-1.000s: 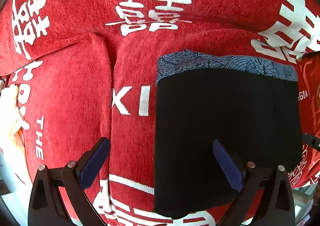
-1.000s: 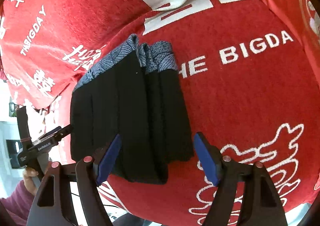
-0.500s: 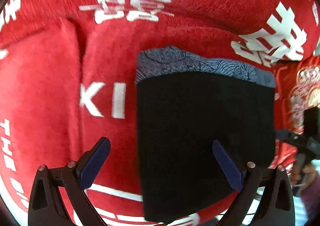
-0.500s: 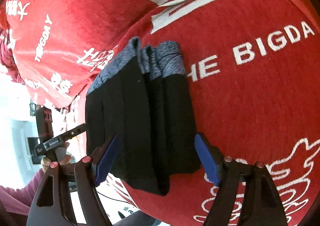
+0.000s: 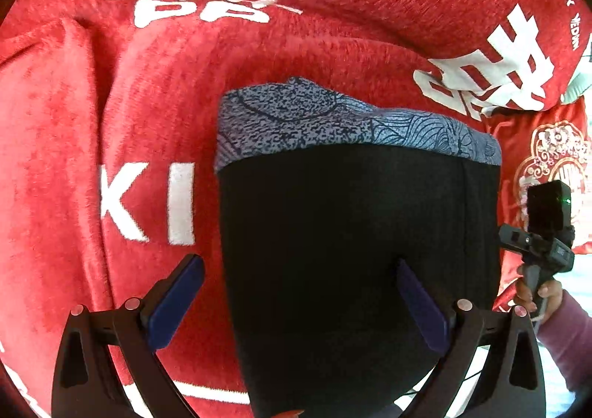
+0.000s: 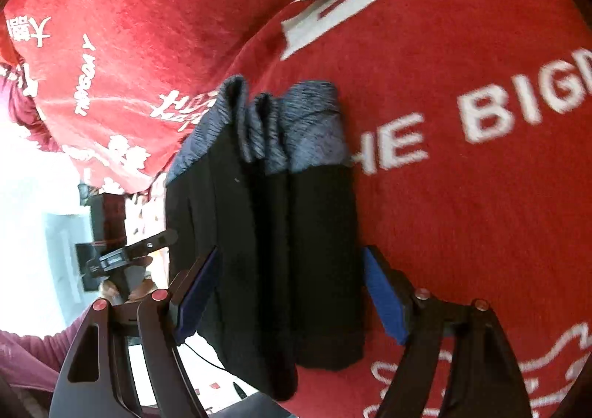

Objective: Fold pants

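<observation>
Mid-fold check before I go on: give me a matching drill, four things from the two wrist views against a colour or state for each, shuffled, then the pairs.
Things:
1. pants
2. waistband
3. cover
4. right tool

Colours or states:
A. red with white lettering
B. open, a pad on either side of the folded stack
C. blue-grey, patterned, at the far end of the stack
D. black, folded into layers

Pairs: 1-D, 2-C, 3-A, 4-B
</observation>
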`<state>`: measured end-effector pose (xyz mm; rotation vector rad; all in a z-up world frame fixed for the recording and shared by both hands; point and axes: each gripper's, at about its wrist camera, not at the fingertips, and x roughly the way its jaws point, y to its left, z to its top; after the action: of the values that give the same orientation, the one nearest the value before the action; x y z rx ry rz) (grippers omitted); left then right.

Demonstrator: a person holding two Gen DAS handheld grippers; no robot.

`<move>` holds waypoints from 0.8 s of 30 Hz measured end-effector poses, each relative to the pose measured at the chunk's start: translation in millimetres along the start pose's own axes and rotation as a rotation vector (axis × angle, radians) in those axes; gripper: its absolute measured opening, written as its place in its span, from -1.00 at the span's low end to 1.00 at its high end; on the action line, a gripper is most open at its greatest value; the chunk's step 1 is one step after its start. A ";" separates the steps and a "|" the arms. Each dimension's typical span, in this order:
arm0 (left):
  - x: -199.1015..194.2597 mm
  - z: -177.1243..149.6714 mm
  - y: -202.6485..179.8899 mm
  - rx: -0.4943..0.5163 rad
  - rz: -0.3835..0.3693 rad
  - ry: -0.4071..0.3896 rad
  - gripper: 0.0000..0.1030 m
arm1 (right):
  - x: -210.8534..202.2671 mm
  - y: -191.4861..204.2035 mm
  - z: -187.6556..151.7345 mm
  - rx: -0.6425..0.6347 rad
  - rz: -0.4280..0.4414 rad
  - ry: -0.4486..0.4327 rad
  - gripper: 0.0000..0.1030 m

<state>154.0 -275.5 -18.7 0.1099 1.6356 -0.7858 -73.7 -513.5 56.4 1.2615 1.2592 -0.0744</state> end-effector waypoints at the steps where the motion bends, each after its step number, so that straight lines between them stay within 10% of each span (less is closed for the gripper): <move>1: 2.2 0.7 -1.2 0.004 -0.005 -0.005 0.99 | 3.5 1.6 2.1 -0.013 0.001 0.006 0.58; 16: 9.4 -4.4 -9.0 -0.048 0.014 -0.054 1.00 | 18.6 8.8 11.6 -0.027 -0.026 0.038 0.52; 24: -19.3 -18.1 -41.3 0.047 0.053 -0.142 0.22 | 7.7 23.0 3.1 -0.015 -0.027 0.001 -0.13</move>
<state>123.3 -290.4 16.5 0.1273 1.4748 -0.7746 -53.8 -502.4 65.2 1.2321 1.2752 -0.0838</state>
